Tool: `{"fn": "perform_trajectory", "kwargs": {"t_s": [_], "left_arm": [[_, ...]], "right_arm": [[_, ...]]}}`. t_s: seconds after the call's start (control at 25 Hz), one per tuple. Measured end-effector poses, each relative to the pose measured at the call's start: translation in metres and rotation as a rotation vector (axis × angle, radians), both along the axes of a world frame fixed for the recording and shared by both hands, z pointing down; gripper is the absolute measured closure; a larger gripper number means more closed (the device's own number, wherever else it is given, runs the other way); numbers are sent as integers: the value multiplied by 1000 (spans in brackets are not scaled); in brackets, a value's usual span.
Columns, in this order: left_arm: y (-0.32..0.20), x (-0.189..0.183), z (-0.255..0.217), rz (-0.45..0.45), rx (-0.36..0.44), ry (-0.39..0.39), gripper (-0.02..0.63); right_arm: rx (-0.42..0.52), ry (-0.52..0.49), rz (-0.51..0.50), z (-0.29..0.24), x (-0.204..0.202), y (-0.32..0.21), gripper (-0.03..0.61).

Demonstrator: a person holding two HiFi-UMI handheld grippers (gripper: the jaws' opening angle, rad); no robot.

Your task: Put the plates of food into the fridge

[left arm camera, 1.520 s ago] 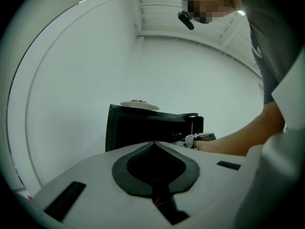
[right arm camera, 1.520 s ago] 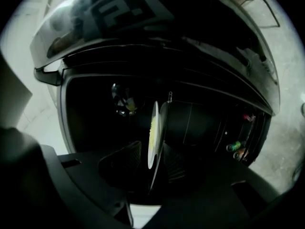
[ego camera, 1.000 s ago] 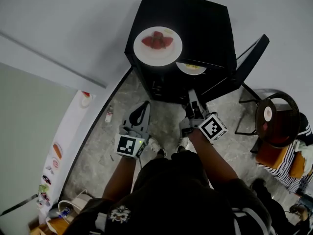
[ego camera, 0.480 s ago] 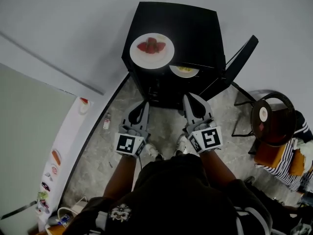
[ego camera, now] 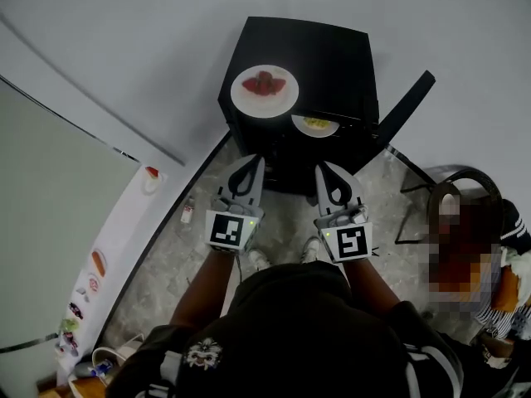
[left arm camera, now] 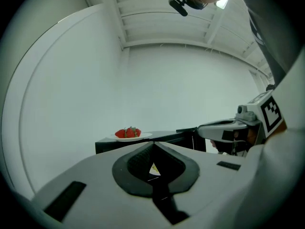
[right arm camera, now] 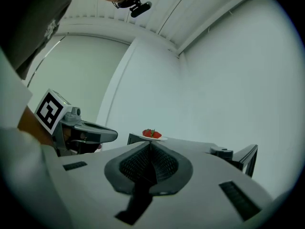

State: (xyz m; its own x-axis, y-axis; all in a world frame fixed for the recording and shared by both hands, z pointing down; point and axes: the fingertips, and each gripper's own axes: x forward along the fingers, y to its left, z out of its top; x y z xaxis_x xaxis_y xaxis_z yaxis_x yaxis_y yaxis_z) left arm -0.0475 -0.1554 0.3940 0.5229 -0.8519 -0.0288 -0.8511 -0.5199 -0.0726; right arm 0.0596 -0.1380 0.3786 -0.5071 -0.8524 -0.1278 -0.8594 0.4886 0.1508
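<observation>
A white plate of strawberries [ego camera: 264, 89] sits on top of the black mini fridge [ego camera: 332, 52]. A second plate with yellow food [ego camera: 315, 125] rests inside the fridge, whose door [ego camera: 404, 109] stands open at the right. My left gripper [ego camera: 249, 162] and right gripper [ego camera: 325, 169] hang side by side in front of the fridge, both shut and empty. In the left gripper view the strawberry plate [left arm camera: 128, 134] lies beyond the closed tips [left arm camera: 153, 146]. The right gripper view shows the same plate [right arm camera: 152, 135] beyond its closed tips [right arm camera: 148, 146].
A blurred chair and a person's striped sleeve [ego camera: 508, 222] are at the right. A white panel with stickers [ego camera: 99, 264] leans along the left wall, with a small bottle [ego camera: 187, 213] on the stone floor beside it. The open door [right arm camera: 243, 156] juts out to the right.
The right gripper has drawn back from the plate inside the fridge, rolled upright and closed its jaws. Both grippers have risen and now sit level, side by side.
</observation>
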Motion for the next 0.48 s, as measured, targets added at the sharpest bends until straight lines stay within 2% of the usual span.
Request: {"fn": "perform_trajectory", "kwargs": {"t_s": [0.12, 0.48], "left_arm": [[3, 1, -11, -6, 11, 12, 592], [5, 1, -14, -17, 21, -24, 591]], "right_arm": [[21, 3, -21, -4, -2, 7, 551], [15, -19, -74, -1, -14, 19, 551]]}}
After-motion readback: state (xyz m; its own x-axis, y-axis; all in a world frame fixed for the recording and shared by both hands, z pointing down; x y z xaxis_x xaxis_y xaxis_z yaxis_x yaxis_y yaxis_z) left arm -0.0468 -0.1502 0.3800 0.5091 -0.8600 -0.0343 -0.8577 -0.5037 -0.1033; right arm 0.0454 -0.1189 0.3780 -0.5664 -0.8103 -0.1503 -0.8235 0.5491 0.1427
